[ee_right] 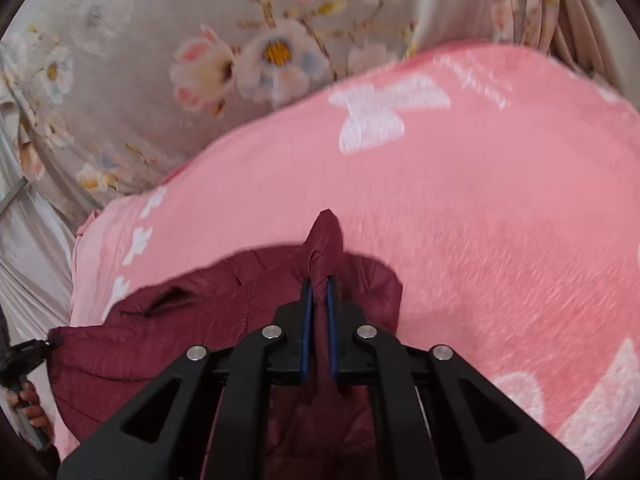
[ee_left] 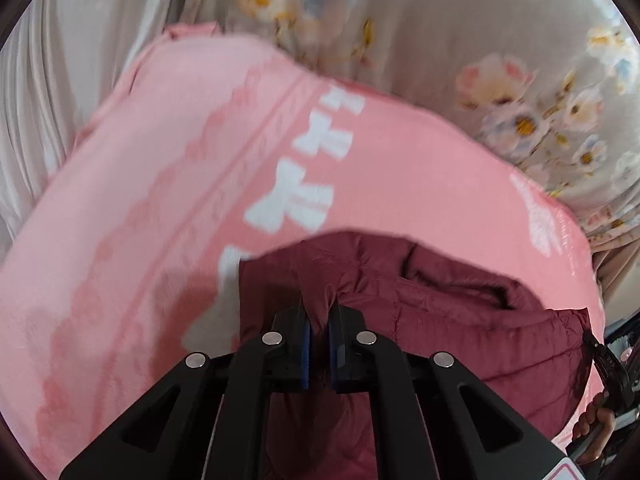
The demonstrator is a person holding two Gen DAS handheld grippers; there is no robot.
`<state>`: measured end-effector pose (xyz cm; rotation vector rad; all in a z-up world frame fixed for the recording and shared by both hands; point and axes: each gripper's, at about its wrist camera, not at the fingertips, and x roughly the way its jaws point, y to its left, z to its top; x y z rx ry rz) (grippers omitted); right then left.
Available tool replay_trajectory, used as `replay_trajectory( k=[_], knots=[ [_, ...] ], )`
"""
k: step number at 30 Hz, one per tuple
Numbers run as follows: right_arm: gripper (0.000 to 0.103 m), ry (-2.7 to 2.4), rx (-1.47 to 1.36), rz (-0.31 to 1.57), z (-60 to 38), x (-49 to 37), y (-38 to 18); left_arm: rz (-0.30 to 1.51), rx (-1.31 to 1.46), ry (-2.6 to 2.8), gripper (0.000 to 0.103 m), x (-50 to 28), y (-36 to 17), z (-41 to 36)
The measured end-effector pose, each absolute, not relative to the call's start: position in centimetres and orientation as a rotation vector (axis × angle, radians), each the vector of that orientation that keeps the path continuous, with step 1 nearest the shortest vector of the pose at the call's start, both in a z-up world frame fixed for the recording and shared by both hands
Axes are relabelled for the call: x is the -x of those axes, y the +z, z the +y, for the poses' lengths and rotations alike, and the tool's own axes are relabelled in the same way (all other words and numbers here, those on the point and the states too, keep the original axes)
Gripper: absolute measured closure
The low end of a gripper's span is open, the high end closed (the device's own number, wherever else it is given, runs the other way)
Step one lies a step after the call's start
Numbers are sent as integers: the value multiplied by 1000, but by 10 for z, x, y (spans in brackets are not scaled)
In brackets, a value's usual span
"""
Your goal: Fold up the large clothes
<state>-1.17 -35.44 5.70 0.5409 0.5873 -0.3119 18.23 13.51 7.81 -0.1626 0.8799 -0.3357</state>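
Note:
A dark red quilted jacket (ee_left: 460,320) hangs between both grippers above a pink blanket (ee_left: 140,200). My left gripper (ee_left: 319,312) is shut on a pinched fold of the jacket's edge. My right gripper (ee_right: 319,292) is shut on another bunched corner of the jacket (ee_right: 200,340), with a tip of fabric poking out past the fingers. The right gripper shows at the far right of the left wrist view (ee_left: 612,368); the left gripper shows at the far left of the right wrist view (ee_right: 20,356). The jacket's lower part is hidden behind the gripper bodies.
The pink blanket (ee_right: 480,220) with white butterfly prints covers a bed. A grey floral sheet (ee_right: 160,60) lies beyond it, also in the left wrist view (ee_left: 480,40). Pale curtain folds (ee_left: 52,80) hang at the side.

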Motion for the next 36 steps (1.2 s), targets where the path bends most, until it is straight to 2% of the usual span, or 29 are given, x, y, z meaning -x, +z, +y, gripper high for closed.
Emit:
replay_trajectory(
  k=[4, 8, 13, 16, 19, 25, 26, 29, 32, 36],
  knots=[
    [98, -358, -476, 498, -354, -1, 87, 773, 119, -338, 100, -190, 110, 120],
    [98, -402, -508, 492, -369, -29, 80, 746, 97, -293, 100, -226, 108, 101],
    [98, -428, -560, 646, -382, -67, 23, 829, 14, -213, 100, -271, 60, 79],
    [99, -436, -569, 746, -384, -77, -11, 940, -62, -165, 100, -290, 9, 69],
    [98, -431, -547, 775, -379, -76, -23, 975, -76, -155, 99, -290, -19, 71],
    [95, -466, -394, 828, -360, -89, -24, 929, -183, -87, 96, -284, -32, 57],
    [94, -468, -396, 831, -361, -88, -22, 927, -193, -79, 94, -283, -30, 56],
    [82, -520, -402, 775, -363, -69, 2, 919, -188, -58, 86, -277, -13, 67],
    [82, -474, -381, 660, -344, -49, 43, 879, -99, -104, 79, -256, 28, 84],
    [81, -287, -314, 662, -289, -71, 69, 812, -91, -235, 79, -231, 75, 56]
  ],
)
